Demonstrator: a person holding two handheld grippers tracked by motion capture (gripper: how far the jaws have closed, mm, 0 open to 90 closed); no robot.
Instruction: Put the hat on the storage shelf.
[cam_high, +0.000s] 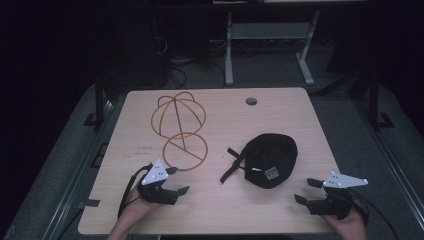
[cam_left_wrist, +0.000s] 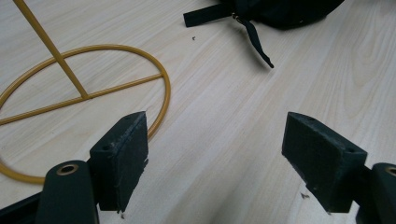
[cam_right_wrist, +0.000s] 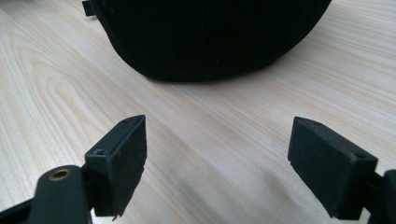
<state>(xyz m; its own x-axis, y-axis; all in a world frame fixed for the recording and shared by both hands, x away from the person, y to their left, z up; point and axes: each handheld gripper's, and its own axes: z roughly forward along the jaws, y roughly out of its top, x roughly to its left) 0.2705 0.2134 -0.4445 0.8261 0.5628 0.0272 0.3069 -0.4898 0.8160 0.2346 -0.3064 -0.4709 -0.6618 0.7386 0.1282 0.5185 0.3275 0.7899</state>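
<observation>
Both hands wait low at six o'clock: left gripper (cam_high: 176, 181) and right gripper (cam_high: 305, 190) wide open, holding nothing. Black cap (cam_high: 270, 159) sits mid-table, gold wire stand (cam_high: 181, 131) at ten o'clock (probably the cap's seat).

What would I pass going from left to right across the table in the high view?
Left gripper → gold wire hat stand → black cap → right gripper.

Dark room, grey floor (cam_high: 280, 80), white desk frame (cam_high: 270, 45).
</observation>
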